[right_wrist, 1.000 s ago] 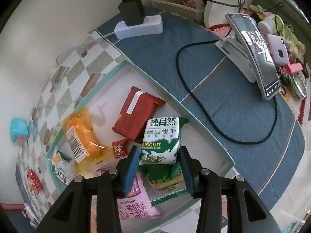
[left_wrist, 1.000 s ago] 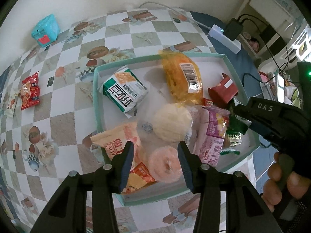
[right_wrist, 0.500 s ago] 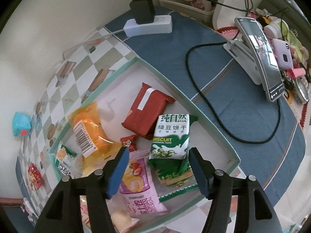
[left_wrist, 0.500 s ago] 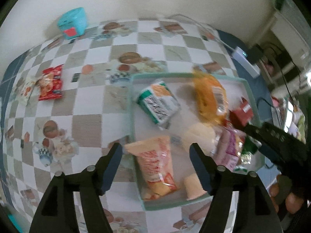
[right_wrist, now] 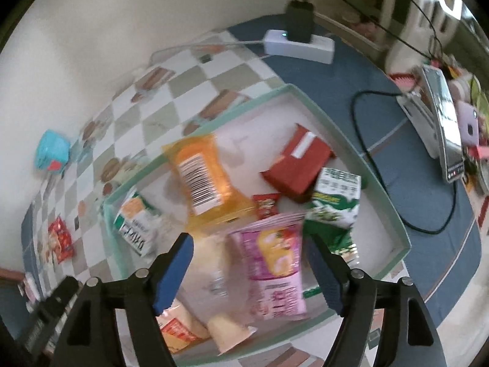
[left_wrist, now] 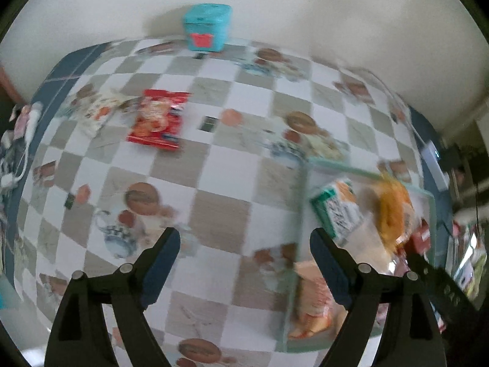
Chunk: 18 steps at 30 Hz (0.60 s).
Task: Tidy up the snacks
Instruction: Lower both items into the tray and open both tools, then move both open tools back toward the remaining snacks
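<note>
Both tools wide open, holding nothing – left tool over bare tabletop, red snack packet well ahead. Flat crinkly bag could slide away when pinched, missing the tray.

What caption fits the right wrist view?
Open right gripper above a tray of snack packets.

The left gripper hangs with its jaws spread wide and empty above the checkered tablecloth. A red snack packet lies at eleven o'clock, a teal box against the wall at twelve. The snack-filled tray, blurred, sits at three o'clock.
</note>
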Motion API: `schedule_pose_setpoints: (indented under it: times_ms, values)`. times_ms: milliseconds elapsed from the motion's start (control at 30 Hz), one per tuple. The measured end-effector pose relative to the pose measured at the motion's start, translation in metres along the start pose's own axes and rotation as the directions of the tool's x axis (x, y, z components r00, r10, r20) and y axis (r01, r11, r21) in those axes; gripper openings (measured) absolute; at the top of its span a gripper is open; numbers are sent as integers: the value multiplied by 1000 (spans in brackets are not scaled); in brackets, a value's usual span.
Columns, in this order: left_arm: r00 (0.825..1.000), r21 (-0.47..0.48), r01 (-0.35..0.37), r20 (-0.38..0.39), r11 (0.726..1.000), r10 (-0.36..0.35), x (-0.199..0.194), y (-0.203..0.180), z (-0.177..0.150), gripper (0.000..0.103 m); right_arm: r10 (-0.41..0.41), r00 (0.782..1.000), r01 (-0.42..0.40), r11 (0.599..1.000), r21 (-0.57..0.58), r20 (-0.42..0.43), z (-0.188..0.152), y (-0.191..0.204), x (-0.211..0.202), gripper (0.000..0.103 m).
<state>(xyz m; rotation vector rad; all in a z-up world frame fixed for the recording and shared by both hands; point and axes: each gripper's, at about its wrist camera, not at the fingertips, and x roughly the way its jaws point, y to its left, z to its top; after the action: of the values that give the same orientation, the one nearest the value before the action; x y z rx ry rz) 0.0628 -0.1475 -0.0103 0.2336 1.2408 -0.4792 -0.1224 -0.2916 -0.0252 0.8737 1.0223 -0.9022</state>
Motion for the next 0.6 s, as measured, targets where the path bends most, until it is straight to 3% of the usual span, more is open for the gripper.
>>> schedule_pose_setpoints:
  times_ms: [267,400,600]
  values:
    - [994,-132,-104,22,986,107,0,62,14,88,18,1000,-16,993,-120,16,-17,43,-6,83]
    - [984,-180,-167,29,969,175,-1,93,17,88,45,999,-42,983,-177,14,-27,63,-8,88]
    - [976,-252,-205,20,946,217,-3,135,18,88,70,997,-66,968,-241,10,-41,88,-9,97]
